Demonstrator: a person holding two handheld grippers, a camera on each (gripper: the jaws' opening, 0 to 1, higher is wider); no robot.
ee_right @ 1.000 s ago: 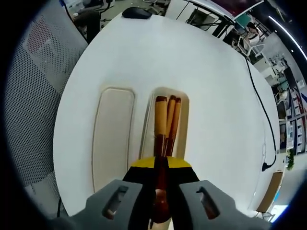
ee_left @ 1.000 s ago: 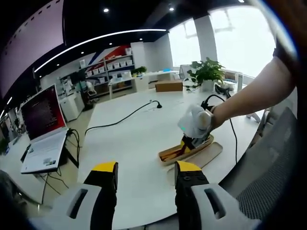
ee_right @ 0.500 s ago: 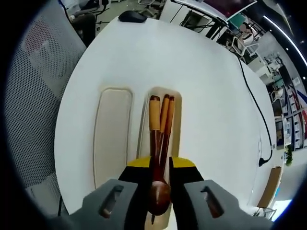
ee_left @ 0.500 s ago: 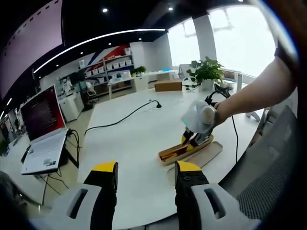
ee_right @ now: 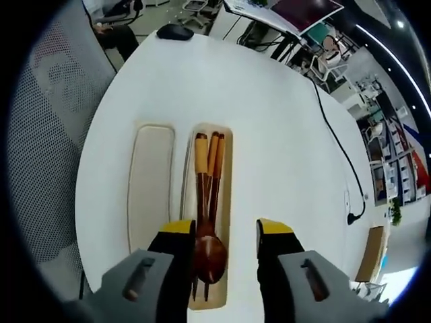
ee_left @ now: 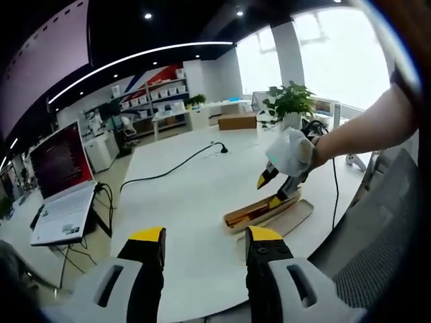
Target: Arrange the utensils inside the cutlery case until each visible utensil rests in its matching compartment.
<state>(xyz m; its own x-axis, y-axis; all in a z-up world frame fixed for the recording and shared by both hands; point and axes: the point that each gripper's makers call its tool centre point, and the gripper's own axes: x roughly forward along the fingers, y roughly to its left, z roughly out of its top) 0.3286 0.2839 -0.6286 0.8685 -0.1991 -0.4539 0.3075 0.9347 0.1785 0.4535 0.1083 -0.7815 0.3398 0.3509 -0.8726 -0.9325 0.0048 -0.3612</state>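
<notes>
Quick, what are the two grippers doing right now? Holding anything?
Left hand-held gripper: open, holding nothing.
Right hand-held gripper: open, above the spoon in the case, holding nothing.

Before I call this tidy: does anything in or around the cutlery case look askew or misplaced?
Nothing stands out. The wooden spoon and chopsticks lie lengthwise, side by side, inside the cutlery case. The lid lies flat beside it, parallel. The right gripper hangs open above.
</notes>
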